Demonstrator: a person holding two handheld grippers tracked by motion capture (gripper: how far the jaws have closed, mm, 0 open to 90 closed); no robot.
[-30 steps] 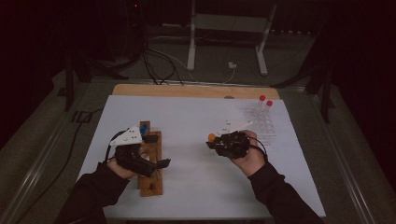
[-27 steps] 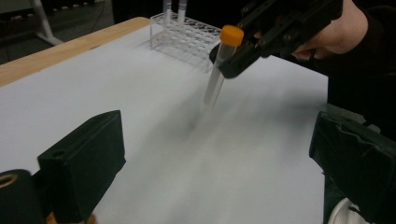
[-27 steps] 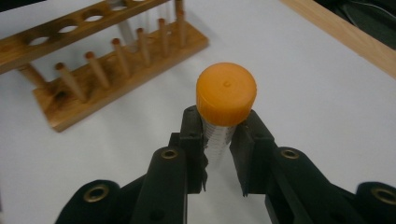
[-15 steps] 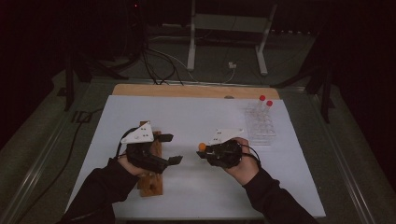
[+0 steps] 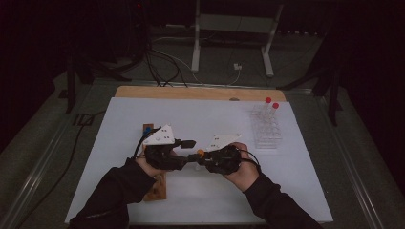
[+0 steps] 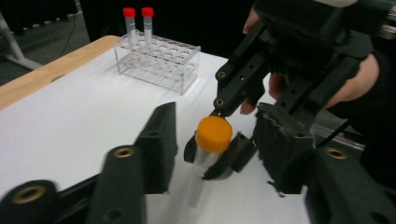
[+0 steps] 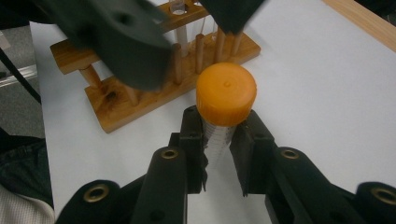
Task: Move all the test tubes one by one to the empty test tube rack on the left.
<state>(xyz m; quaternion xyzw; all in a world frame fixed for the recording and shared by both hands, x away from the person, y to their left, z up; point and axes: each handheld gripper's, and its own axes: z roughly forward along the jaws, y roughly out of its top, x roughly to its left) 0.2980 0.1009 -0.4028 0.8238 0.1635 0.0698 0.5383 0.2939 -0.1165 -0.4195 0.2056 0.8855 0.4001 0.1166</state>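
Right claw (image 7: pixel 219 140), held in the person's right hand (image 5: pixel 243 172), clamped on a clear tube with an orange screw cap (image 7: pixel 226 93); its pads grip the threaded neck just below the cap, and the tube's body runs down between the jaws. Left claw (image 6: pixel 212 144), in the left hand (image 5: pixel 145 167), faces the right claw tip to tip above the white surface (image 5: pixel 119 124). Its jaws have just been closing and stand partly open on either side of the orange cap, with a gap showing on both sides, so they do not yet grip it. Behind the left claw lies a wooden tube rack (image 7: pixel 140 88); beyond the right claw, well apart, a clear plastic rack (image 6: pixel 159 60) holds two red-capped tubes (image 6: pixel 138 21) upright.
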